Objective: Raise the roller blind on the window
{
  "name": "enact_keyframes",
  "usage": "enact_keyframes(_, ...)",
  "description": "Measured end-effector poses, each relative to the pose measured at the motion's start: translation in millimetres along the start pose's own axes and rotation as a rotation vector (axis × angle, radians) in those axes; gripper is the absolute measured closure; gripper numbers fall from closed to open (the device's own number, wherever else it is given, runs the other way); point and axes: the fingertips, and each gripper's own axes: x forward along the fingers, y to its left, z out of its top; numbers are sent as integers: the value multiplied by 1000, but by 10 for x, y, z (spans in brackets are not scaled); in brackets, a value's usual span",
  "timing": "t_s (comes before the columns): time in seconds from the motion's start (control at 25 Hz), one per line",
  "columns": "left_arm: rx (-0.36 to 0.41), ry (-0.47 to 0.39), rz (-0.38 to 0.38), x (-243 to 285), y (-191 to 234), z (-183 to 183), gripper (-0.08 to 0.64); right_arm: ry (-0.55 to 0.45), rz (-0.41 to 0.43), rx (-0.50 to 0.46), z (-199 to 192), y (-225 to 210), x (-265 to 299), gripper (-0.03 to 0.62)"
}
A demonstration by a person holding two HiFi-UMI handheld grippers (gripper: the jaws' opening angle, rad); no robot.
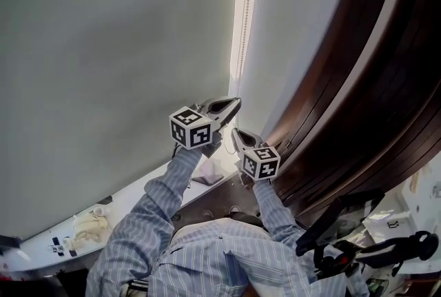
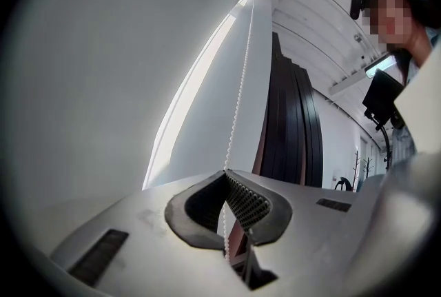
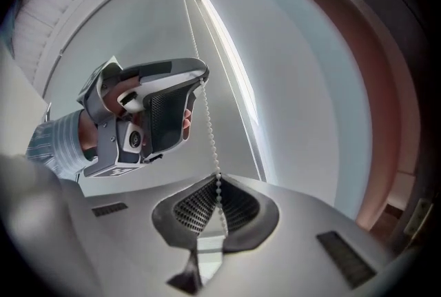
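Observation:
The grey roller blind (image 1: 103,47) hangs down over the window, with a bright strip of daylight along its right edge. A white bead chain (image 1: 240,27) hangs in that strip. My left gripper (image 1: 236,103) is shut on the chain, which runs taut upward from its tips (image 2: 224,173). Just below it, my right gripper (image 1: 234,131) is also shut on the bead chain (image 3: 207,130), which is pinched at its tips (image 3: 218,180). In the right gripper view the left gripper (image 3: 204,74) grips the same chain higher up. A loose length of beads hangs below each pair of jaws.
A dark wooden panelled wall (image 1: 358,82) curves along the right, close to both grippers. The white window sill (image 1: 124,199) below carries small items (image 1: 89,223). Black equipment (image 1: 358,237) stands at the lower right.

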Motion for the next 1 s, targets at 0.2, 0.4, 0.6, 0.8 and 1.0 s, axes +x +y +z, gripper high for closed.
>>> enact_keyframes(0.2, -50, -2, 61, -39, 242, -222, 555, 30, 18, -47, -121, 24, -30, 584)
enact_keyframes(0.4, -14, 36, 84, -88, 393, -161, 555, -94, 86, -214, 799, 274, -339, 523)
enact_keyframes(0.6, -33, 20, 60, -153, 356, -149, 555, -301, 206, -323, 2152, 711, -408, 517)
enact_keyframes(0.8, -37, 11, 51, -209, 296, -167, 555, -345, 279, -356, 2832, 928, -308, 483)
enact_keyframes(1.0, -35, 9, 50, -289, 302, -155, 555, -354, 304, -364, 3070, 1040, -205, 484)
